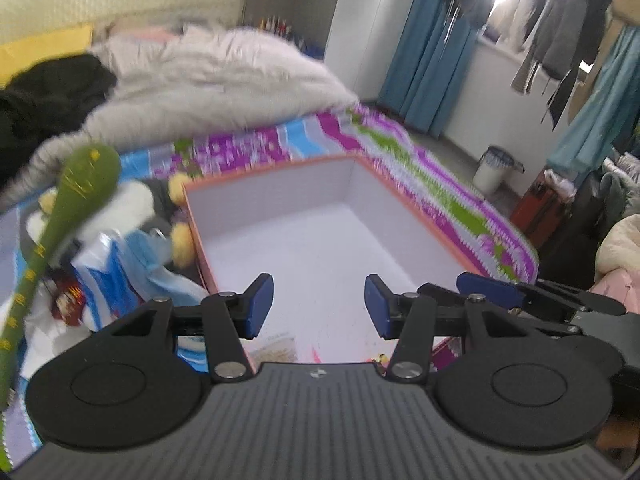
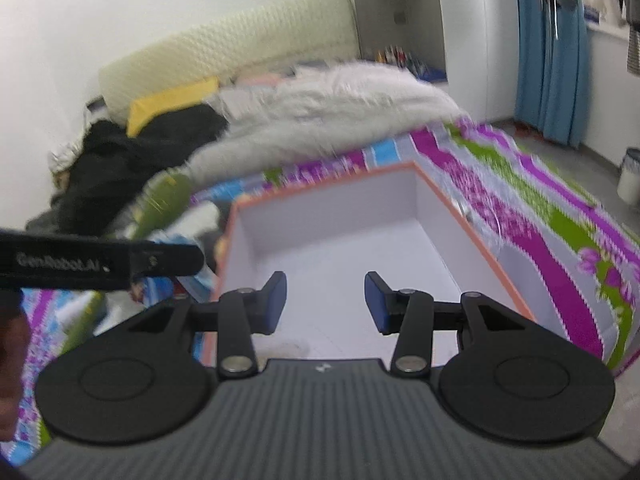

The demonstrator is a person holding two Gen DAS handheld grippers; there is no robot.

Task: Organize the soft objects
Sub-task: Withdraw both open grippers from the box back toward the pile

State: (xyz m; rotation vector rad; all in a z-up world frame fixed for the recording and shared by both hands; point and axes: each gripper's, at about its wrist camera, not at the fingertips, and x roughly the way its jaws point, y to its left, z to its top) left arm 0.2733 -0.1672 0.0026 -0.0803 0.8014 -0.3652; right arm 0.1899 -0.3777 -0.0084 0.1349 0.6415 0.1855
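An open box with an orange rim and white inside sits on the bright patterned bedspread. My left gripper hangs above the box's near end, open and holding nothing. My right gripper hovers beside it over the same box, also open and holding nothing; one of its blue pads shows in the left wrist view. Left of the box lie a green long-handled soft toy, a white and yellow plush and a blue face mask. Something pale lies at the box's near end, mostly hidden.
A fluffy white blanket and a black garment are heaped at the far end of the bed. Blue curtains, hanging clothes, a white bin and a red case stand to the right on the floor.
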